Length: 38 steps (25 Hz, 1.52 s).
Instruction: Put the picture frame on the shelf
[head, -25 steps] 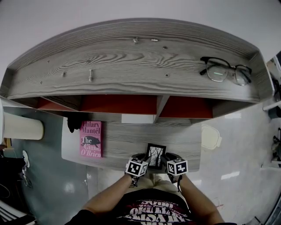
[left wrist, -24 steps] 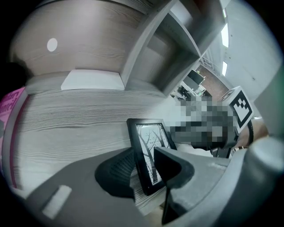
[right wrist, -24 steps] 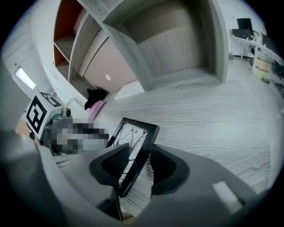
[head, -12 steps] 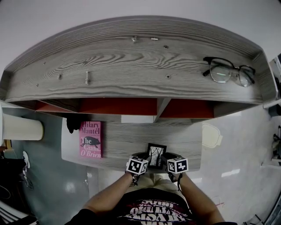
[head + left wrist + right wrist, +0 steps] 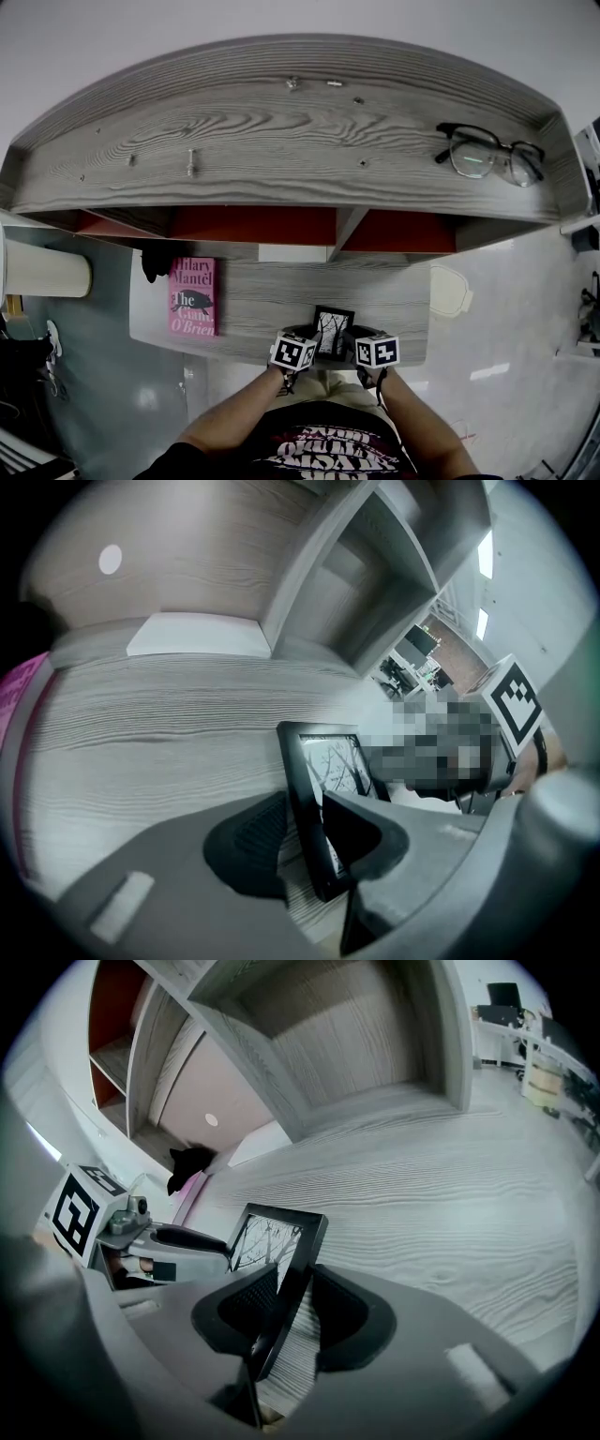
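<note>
A small black picture frame [image 5: 332, 333] with a tree print stands on the lower grey wooden shelf board [image 5: 272, 300], near its front edge. My left gripper [image 5: 314, 339] is at its left side. In the left gripper view the frame's edge [image 5: 309, 789] sits between the jaws of the left gripper [image 5: 314, 847], which press on it. My right gripper [image 5: 352, 337] is at the frame's right side. In the right gripper view the frame [image 5: 274, 1241] stands between the jaws of the right gripper [image 5: 286, 1314], which have just been closing. A strip of wood shows beside the right pad.
A pink book [image 5: 193, 296] lies at the board's left end, with a small black object [image 5: 155, 265] behind it. On the top board [image 5: 281, 141] are eyeglasses [image 5: 487, 153] and several screws [image 5: 191, 161]. Red-backed compartments sit between the two boards.
</note>
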Tool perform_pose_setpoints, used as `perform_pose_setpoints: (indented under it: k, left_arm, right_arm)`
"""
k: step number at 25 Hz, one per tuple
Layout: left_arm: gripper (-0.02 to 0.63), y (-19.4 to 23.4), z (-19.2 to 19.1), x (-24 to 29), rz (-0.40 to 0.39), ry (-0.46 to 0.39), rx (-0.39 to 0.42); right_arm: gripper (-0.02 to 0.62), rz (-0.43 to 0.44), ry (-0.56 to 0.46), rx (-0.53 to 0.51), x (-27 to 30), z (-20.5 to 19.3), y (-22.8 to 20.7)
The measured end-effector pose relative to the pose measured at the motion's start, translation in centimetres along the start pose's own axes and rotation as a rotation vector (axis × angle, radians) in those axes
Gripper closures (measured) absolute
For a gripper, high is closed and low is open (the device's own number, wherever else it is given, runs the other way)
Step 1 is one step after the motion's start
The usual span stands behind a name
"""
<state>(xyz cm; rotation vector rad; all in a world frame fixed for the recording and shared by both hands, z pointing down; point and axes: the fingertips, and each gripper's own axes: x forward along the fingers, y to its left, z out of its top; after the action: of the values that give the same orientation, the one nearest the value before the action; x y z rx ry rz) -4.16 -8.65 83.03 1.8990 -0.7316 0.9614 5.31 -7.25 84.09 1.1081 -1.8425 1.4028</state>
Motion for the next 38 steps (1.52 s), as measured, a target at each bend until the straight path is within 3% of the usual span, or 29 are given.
perform_pose_setpoints:
  k: [7, 17, 38]
  left_arm:
    - [0.503, -0.3, -0.9, 0.1, -0.004, 0.016, -0.011]
    - [0.512, -1.6, 0.4, -2.7, 0.052, -0.062, 0.065]
    - [0.518, -3.7, 3.2, -6.0, 0.064, -0.181, 0.102]
  right_arm:
    - [0.472, -0.003, 0.031, 0.015, -0.1, -0.5, 0.3]
    - [0.492, -0.01, -0.062, -0.045, -3.2, 1.3, 1.9]
    - [0.486, 0.01, -0.209, -0.12, -8.2, 3.7, 4.1]
